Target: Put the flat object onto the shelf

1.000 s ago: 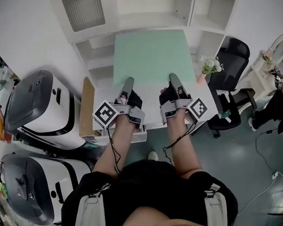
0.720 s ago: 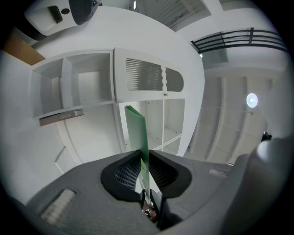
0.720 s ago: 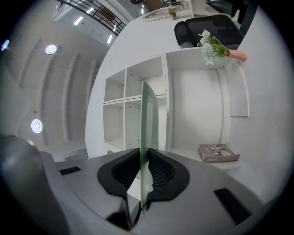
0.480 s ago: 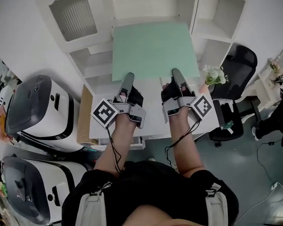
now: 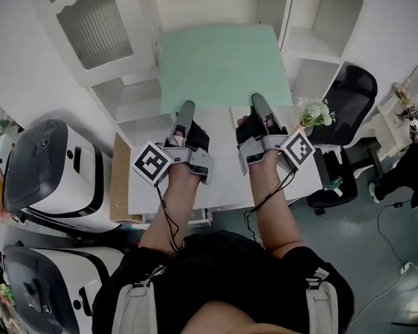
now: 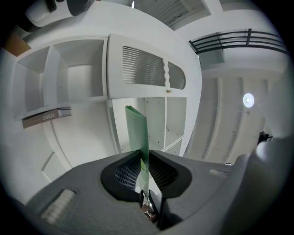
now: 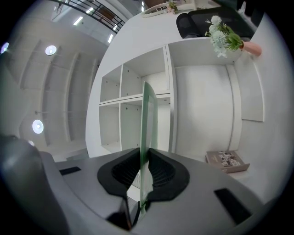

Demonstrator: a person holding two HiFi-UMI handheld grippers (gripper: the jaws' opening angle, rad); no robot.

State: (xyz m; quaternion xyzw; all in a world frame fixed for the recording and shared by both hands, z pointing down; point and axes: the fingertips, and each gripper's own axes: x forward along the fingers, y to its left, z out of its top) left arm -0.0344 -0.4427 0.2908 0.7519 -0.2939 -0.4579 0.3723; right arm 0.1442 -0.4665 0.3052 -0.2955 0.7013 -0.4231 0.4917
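White shelf (image 5: 310,44) ahead, green board (image 5: 223,64) level, far edge toward it

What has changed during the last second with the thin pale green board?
The thin pale green board has moved forward, toward the white shelf unit, carried by both grippers. The left gripper and the right gripper stay clamped on its near edge.

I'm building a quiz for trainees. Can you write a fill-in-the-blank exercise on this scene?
The board is pale ___.
The left tool and the right tool are both ___ on its near edge.
The flowers stand on the person's ___ side.
The chair is ___.
Missing words: green; shut; right; black.
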